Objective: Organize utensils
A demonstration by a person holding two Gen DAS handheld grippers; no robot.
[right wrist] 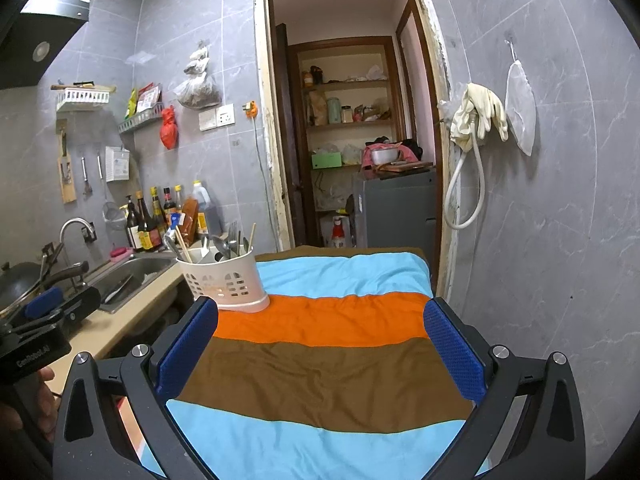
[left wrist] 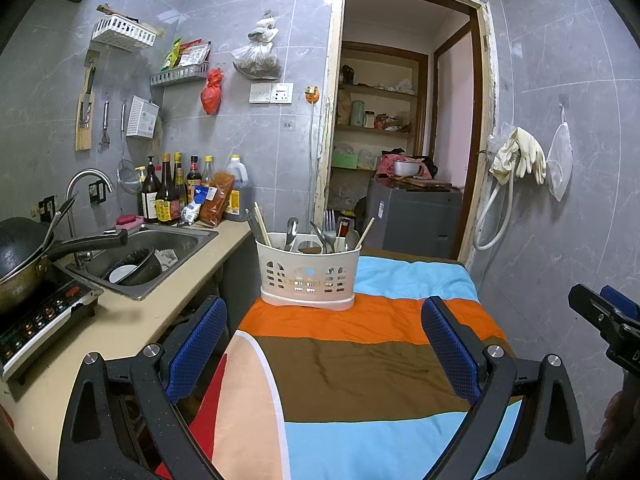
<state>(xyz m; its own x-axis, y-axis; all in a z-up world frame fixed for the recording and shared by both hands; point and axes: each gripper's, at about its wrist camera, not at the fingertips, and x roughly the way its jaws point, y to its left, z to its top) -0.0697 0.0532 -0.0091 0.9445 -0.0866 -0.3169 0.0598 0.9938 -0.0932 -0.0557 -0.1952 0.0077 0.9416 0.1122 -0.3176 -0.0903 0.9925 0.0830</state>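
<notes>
Left wrist view: the left gripper (left wrist: 324, 344) hangs released, empty, aimed at the utensil caddy (left wrist: 308, 270) at frame centre on the striped desk (left wrist: 360, 364) (utensils upright, sorted).

Right wrist view: the right gripper (right wrist: 320, 344) gapes empty; caddy centre-left.

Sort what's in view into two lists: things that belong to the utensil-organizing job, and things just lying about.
For the job:
- white utensil caddy on the striped cloth
- forks and spoons standing in it
- chopsticks in it
- left hand-held gripper, open
- right hand-held gripper, open

Just lying about:
- sauce bottles
- sink with bowls
- wok
- rubber gloves
</notes>
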